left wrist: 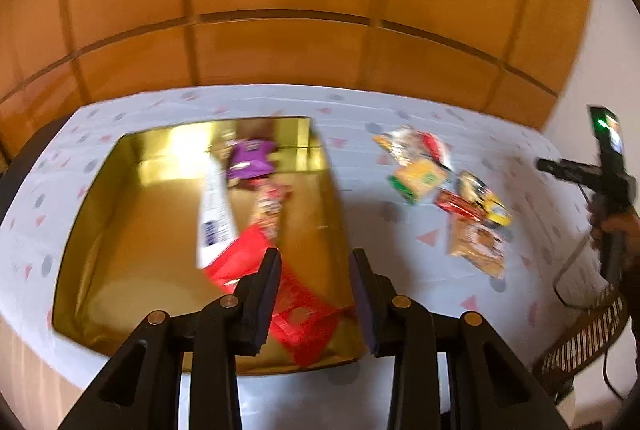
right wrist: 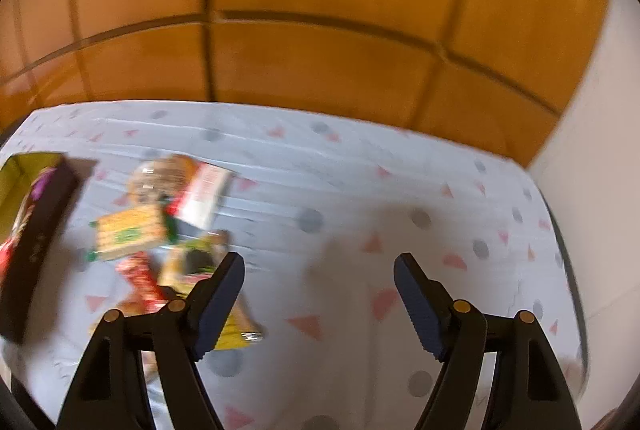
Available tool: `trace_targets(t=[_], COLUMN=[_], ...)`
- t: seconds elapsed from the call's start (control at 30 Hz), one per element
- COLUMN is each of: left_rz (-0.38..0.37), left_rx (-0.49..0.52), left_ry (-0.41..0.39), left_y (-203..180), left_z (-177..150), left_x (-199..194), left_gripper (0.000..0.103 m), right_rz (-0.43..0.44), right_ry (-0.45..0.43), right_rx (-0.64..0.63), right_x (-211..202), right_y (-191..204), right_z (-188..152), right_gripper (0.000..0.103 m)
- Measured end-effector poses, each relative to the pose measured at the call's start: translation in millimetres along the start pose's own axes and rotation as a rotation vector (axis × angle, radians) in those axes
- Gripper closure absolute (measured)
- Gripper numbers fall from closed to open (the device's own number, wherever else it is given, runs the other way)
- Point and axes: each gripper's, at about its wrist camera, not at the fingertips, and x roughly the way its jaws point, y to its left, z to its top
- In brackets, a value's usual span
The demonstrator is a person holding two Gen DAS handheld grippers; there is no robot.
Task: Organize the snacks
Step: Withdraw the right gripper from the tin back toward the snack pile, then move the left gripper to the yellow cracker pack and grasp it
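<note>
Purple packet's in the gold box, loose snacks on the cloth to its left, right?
Wrong side. The purple packet is in the gold box, but the loose snacks lie on the cloth to its right, per the left wrist view.

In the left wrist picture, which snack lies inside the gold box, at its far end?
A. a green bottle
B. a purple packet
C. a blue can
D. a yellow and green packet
B: the purple packet lies against the far wall of the gold box, while the yellow and green packet is outside on the tablecloth.
</note>
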Motion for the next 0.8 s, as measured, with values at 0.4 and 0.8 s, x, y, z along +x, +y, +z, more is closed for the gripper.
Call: trace_targets(t=[0.4,0.8], left_rz=[-0.108,-0.148], left_rx=[0.255,0.326], left_ry=[0.183,0.316], left_y=[-83.0,-122.8], left_z=[59.5,93.5], left_x=[82.9,178.6], left_gripper=[0.061,0.04], right_rz=[0.072,0.106], right_ry=[0.025,0.039], right_rx=[0.146,0.178], right_x=[8.3,10.1], right_y=[-21.3,-25.2], right_z=[1.4,3.2], right_gripper=[0.024,0.02])
